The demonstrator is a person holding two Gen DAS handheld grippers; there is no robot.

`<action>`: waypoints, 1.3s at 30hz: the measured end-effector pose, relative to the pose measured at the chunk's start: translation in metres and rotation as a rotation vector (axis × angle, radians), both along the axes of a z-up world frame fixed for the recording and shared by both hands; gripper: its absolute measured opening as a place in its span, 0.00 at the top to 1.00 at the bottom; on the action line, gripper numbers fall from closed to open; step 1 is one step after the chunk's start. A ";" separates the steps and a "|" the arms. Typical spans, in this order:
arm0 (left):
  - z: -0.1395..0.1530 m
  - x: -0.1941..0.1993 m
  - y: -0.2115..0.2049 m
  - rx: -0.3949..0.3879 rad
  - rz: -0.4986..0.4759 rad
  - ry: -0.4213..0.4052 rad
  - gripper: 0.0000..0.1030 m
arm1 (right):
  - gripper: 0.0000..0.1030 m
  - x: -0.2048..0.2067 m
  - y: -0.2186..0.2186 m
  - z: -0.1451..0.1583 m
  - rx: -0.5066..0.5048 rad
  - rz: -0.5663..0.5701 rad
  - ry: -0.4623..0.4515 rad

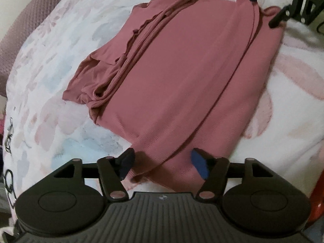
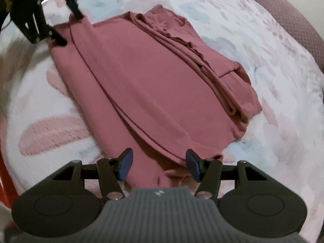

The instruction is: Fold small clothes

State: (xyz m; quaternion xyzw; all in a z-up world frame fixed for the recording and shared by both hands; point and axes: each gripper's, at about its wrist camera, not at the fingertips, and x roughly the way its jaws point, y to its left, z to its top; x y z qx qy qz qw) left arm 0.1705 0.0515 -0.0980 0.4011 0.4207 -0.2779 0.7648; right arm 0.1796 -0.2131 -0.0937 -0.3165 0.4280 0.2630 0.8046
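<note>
A dusty-pink garment (image 1: 172, 77) lies partly folded on the bed, with bunched layers along one side; it also shows in the right wrist view (image 2: 158, 85). My left gripper (image 1: 163, 165) is open, its fingers on either side of the garment's near corner, which lies between them. My right gripper (image 2: 159, 165) is open around the opposite corner. Each gripper shows far off in the other's view: the right gripper (image 1: 263, 9) at top right, the left gripper (image 2: 69, 29) at top left, both at the garment's edge.
The garment rests on a white bedspread (image 1: 50, 81) with pale pink and blue blotches. A mauve textured headboard or cushion (image 1: 26, 26) borders the bed. A red object (image 1: 318, 198) sits at the frame's edge.
</note>
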 end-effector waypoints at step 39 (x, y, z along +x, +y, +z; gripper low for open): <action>0.074 0.052 0.038 -0.366 0.323 0.025 0.94 | 1.00 0.040 -0.042 0.050 0.151 -0.207 -0.058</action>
